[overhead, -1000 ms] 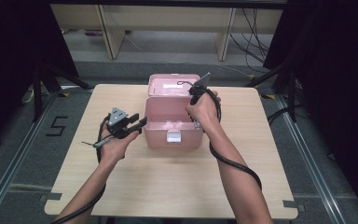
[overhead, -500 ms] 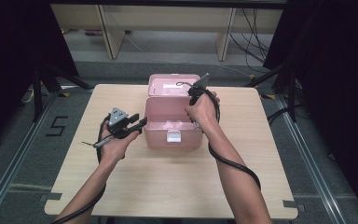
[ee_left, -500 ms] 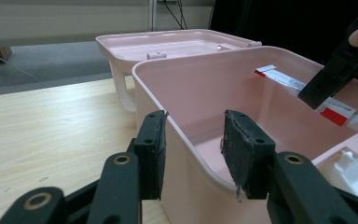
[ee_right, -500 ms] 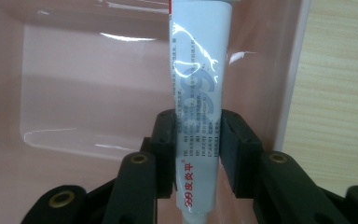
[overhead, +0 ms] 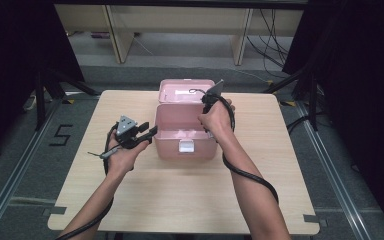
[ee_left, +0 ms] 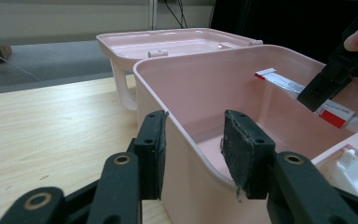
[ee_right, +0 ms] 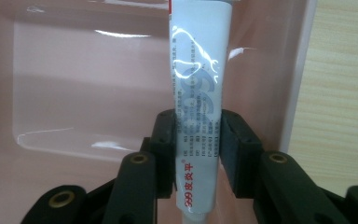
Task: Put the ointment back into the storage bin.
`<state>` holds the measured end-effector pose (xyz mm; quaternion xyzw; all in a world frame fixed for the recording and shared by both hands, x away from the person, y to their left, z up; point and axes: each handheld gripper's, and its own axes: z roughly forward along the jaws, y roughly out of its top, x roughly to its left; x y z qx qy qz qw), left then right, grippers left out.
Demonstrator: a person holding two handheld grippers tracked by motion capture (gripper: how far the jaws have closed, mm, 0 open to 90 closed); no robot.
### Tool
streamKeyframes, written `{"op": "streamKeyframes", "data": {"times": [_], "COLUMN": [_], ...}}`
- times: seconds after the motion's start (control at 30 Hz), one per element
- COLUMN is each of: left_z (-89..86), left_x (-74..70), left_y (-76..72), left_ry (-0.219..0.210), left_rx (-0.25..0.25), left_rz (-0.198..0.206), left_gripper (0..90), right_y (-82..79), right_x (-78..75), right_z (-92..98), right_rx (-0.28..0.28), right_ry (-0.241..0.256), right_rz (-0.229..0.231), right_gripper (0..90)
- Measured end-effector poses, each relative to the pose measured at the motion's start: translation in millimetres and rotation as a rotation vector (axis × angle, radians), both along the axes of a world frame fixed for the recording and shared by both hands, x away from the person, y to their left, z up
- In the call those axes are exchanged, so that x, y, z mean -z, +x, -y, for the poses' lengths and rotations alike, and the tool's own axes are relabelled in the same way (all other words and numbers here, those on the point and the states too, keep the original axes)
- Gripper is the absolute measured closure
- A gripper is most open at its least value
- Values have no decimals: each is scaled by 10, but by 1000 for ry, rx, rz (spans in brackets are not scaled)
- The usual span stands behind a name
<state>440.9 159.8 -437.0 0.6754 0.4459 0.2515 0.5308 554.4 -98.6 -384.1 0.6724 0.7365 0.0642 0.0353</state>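
1. Right gripper [ee_right: 197,135] has dipped lower into the box [overhead: 166,143]; jaws clamped on tube [ee_right: 199,88].
2. Left gripper [ee_left: 193,154]: unmoved, jaws apart astride box wall.
3. Judgement: tube nearly placed; release next.

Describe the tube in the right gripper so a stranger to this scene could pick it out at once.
Start at the open pink box in the middle of the wooden table. Inside it, near its right wall, the right gripper is shut on a slim white tube. It is glossy, with grey print and red characters near one end, the one white item against pink plastic.
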Motion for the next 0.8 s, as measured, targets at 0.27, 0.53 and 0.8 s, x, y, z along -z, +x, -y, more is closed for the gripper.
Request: {"op": "streamKeyframes", "data": {"times": [0.27, 0.53, 0.8], "left_z": [0, -2, -6], "left_x": [0, 2, 6], "left_y": [-2, -1, -3], "left_ry": [0, -1, 1], "left_rx": [-1, -1, -1], "left_rz": [0, 0, -1], "left_gripper": [590, 590, 589], "right_y": [2, 5, 16], "right_x": [11, 22, 29], "right_z": [-7, -23, -36], "right_rx": [3, 28, 49], "right_ry": [5, -8, 0], "right_rz": [-5, -5, -3], "right_gripper": [692, 692, 690]}}
